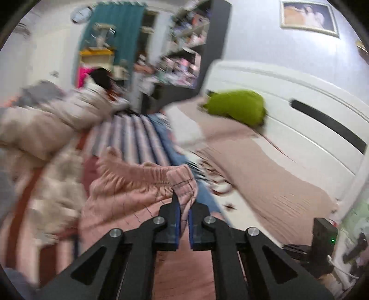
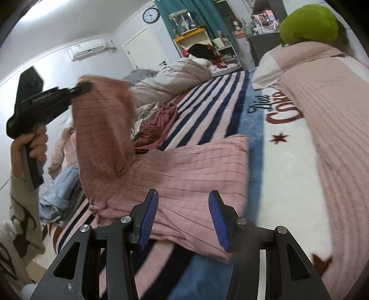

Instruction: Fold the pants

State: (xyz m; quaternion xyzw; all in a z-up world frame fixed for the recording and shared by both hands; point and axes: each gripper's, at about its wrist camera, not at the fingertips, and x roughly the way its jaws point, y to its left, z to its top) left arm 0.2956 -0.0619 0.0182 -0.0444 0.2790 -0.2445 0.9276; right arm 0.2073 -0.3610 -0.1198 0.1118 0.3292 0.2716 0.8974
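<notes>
Left wrist view motion-blurred: shelves (image 1: 184, 46), quilt (image 1: 46, 124), pants (image 1: 129, 189) smeared, shelf items unreadable. Pants edge hidden between left gripper (image 1: 183, 207) fingers (image 1: 176, 214). Right wrist view: pillow (image 2: 309, 23) cut by top edge; sleeve (image 2: 20, 207) cut by left edge; blanket (image 2: 207, 108) lettering partly hidden under cover (image 2: 322, 103); jeans (image 2: 60, 193) partly behind pants.

1. This is a bedroom in a home: ahead of the right jaws stretches a bed covered by a navy-and-pink striped fleece blanket (image 2: 207, 101).
2. Beyond the jaws, a puffy beige quilt (image 2: 170, 78) lies heaped on the bed.
3. High to the left hangs a white wall air conditioner (image 2: 88, 48); a round black-rimmed wall clock (image 2: 151, 15) hangs beside teal curtains (image 2: 196, 13).
4. Far right, cluttered dark shelves (image 2: 265, 25) hold small ornaments.
</notes>
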